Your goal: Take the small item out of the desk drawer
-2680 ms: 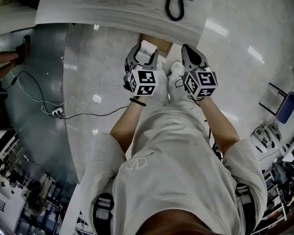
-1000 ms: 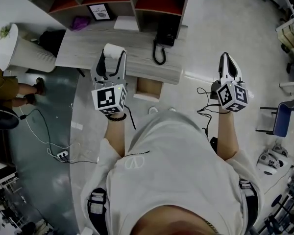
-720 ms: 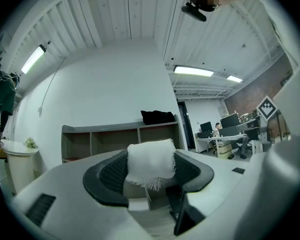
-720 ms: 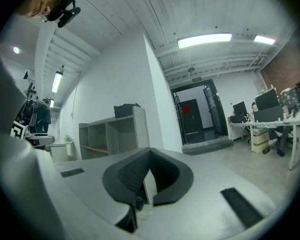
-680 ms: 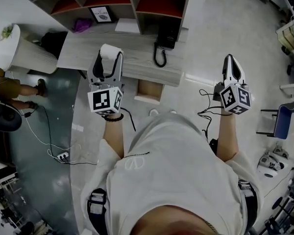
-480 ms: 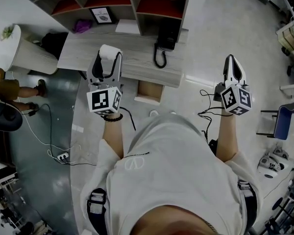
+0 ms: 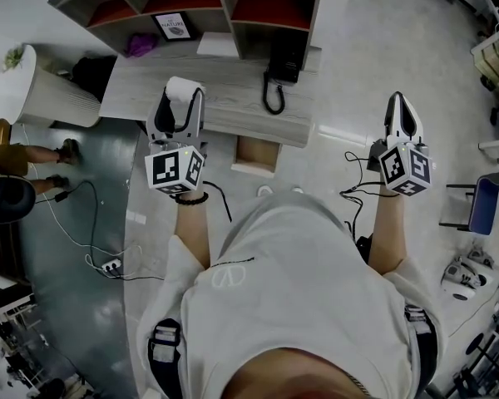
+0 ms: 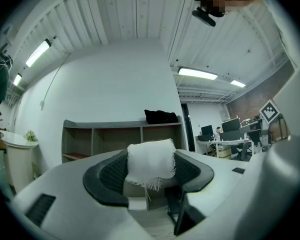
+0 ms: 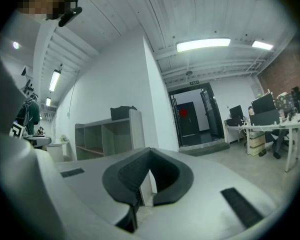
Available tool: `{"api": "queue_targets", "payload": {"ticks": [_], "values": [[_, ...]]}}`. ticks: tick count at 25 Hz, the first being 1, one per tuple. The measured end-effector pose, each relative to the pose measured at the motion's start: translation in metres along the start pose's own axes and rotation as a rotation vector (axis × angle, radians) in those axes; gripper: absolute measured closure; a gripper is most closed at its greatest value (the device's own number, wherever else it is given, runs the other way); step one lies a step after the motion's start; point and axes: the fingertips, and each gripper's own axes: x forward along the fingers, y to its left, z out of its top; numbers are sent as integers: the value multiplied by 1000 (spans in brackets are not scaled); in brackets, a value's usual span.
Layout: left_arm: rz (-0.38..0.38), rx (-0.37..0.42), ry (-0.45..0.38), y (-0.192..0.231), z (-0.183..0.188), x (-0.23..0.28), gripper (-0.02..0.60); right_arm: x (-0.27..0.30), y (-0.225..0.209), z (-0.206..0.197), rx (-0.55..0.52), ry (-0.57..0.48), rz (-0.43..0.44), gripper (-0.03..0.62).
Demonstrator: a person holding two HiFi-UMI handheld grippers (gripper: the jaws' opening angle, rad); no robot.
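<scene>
In the head view, the person is standing in front of the desk (image 7: pixel 233 98) with both arms raised. The left hand-held gripper (image 7: pixel 183 100) is hanging over the desk's near edge and is gripping a small white cloth item (image 7: pixel 185 86) between its jaws. The drawer (image 7: pixel 254 153) is standing pulled out under the desk's front edge, to the right of that gripper and well below the item. A black telephone (image 7: pixel 280 63) is sitting on the desk, and a shelf unit (image 7: pixel 191 2) is standing behind it. The right hand-held gripper (image 7: pixel 402 113) is hovering over the floor (image 7: pixel 358 48), well apart from the desk, with its jaws drawn together.

In the left gripper view, the two dark padded jaws are pressing on the white cloth item (image 8: pixel 150 164) from both sides; frayed threads are hanging from its lower edge, and the shelf unit (image 8: pixel 120 141) is showing beyond it.

In the right gripper view, the right hand-held gripper (image 9: pixel 142 181) is clenched, its dark pads meeting with nothing between them, and it is pointing towards the room's far wall.
</scene>
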Motion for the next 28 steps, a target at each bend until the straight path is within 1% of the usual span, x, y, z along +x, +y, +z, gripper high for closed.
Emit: {"api": "queue_targets", "payload": {"ticks": [2,11,16,28], "values": [[0,6,-1,0,2,1,314,1,-1,1,16,2,2,592],[2,-4,2,1,-2,4,314,1,-11,3,14,10,-18,592],[10,-19,3,4,-6,3,314,1,-10,-3,9,39,-12,592],[28,-10,27,4,-10,0,314,-1,-11,-7,13,63,-2,592]]}}
